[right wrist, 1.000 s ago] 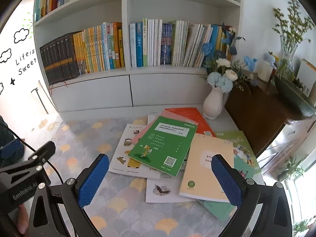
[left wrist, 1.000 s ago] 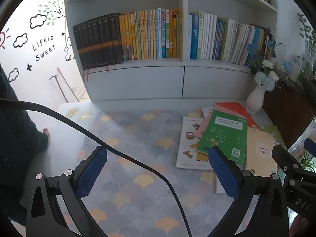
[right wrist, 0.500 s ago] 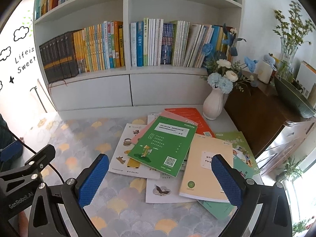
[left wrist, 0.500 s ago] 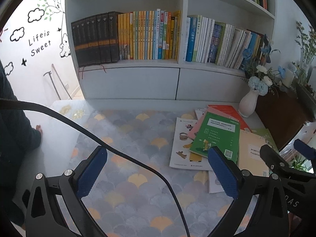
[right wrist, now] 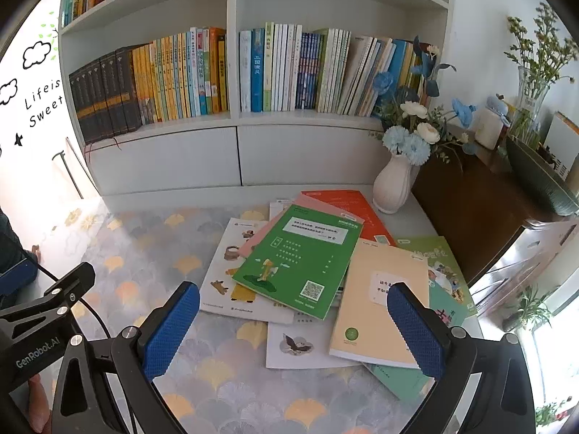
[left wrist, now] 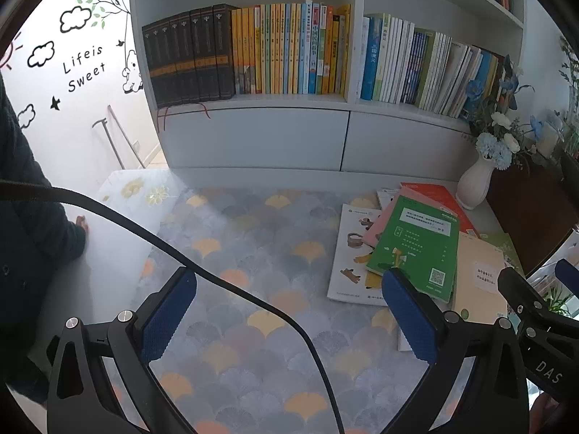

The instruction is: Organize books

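Both my left claw (left wrist: pixel 287 311) and right claw (right wrist: pixel 293 329) hang wide open and empty above the patterned worktop (right wrist: pixel 152 249), where loose books lie fanned on its right side before the bookshelf (right wrist: pixel 235 123). The green workbook (right wrist: pixel 300 256) sits topmost. I judge it best taken first, by its free near edge, lifted level so the tan notebook (right wrist: pixel 380 307) beside it stays put.

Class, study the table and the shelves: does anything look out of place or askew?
Yes. Loose books lie fanned at clashing angles on the table beside the white vase: a green book skewed across a pink one, a cream book overlapping others. On the shelf, the right-hand books lean.
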A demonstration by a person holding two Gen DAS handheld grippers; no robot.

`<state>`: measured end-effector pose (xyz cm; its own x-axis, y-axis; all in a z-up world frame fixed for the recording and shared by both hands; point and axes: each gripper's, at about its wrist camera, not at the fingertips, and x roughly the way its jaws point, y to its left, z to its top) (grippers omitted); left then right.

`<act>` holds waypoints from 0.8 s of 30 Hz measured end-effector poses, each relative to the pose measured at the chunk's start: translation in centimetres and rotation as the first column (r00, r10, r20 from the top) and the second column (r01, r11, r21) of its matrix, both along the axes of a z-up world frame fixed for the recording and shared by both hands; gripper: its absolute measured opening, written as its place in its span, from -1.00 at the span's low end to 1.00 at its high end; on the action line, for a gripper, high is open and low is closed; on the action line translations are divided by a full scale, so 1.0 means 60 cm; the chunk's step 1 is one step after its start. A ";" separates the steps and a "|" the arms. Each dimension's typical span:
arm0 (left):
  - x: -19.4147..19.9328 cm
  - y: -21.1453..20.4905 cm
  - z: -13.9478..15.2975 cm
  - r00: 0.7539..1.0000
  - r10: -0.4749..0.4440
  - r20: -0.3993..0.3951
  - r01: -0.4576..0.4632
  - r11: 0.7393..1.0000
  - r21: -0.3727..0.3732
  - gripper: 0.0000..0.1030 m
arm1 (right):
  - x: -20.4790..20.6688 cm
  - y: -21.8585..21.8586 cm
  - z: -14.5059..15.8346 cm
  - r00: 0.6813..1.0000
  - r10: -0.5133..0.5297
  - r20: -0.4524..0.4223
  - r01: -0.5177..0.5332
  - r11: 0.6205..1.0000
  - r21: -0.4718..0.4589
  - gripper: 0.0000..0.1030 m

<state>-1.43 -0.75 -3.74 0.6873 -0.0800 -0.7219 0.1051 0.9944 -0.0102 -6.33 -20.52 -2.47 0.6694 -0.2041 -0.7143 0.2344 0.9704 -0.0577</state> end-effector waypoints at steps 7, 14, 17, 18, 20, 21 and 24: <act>0.006 0.007 0.006 1.000 0.005 -0.001 -0.005 0.999 -0.039 0.99 | 0.001 -0.001 0.011 1.000 -0.004 0.009 0.005 1.000 -0.022 1.00; 0.008 0.015 -0.003 1.000 0.004 -0.027 -0.006 0.999 -0.047 0.86 | -0.002 0.001 0.013 1.000 0.003 0.009 -0.003 1.000 -0.017 1.00; 0.010 0.016 -0.009 0.998 -0.011 -0.061 0.006 0.997 -0.072 0.85 | -0.003 0.003 0.010 1.000 0.009 0.006 -0.009 1.000 -0.014 1.00; 0.010 0.016 -0.012 0.998 -0.012 -0.069 0.007 0.997 -0.073 0.85 | -0.003 0.003 0.010 1.000 0.009 0.005 -0.009 1.000 -0.016 1.00; 0.011 0.016 -0.017 0.997 -0.015 -0.079 0.009 0.997 -0.071 0.85 | -0.003 0.006 0.009 1.000 0.015 0.002 -0.015 1.000 -0.024 1.00; 0.011 0.015 -0.020 0.997 -0.011 -0.082 0.006 0.998 -0.060 0.85 | -0.004 0.007 0.009 1.000 0.017 0.004 -0.017 0.999 -0.029 1.00; 0.012 0.010 -0.025 0.996 -0.002 -0.085 -0.001 1.000 -0.028 0.85 | -0.007 0.009 0.010 1.000 0.020 0.007 -0.020 0.999 -0.045 1.00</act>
